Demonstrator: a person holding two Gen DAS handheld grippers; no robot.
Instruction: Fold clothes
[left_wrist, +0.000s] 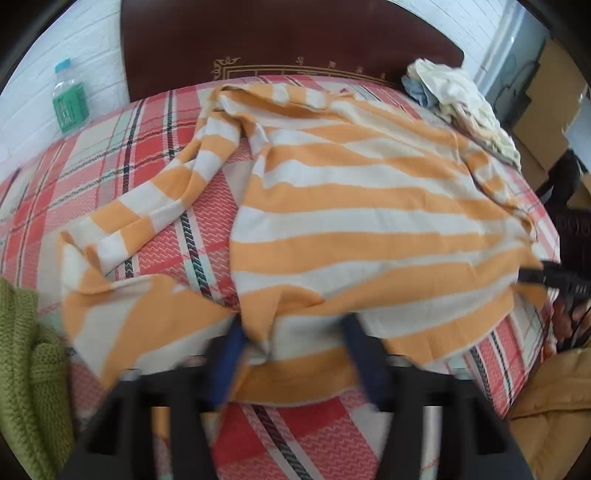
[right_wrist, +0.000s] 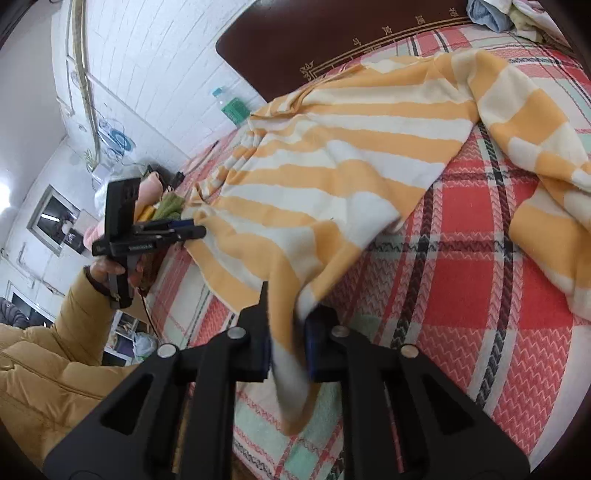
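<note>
On the red plaid bed (left_wrist: 155, 155), orange-and-white striped knit top (left_wrist: 351, 192): soft, light, floppy; I have left hand-held gripper (left_wrist: 291, 354) and right hand-held gripper (right_wrist: 286, 350) each pinching a hem corner, the best hold.

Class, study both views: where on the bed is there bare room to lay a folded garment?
Bare plaid bedspread lies between the striped shirt, its sleeve and the water bottle. Another patch lies beside the right gripper. Crowded: clothes pile by the headboard, green knit.
</note>
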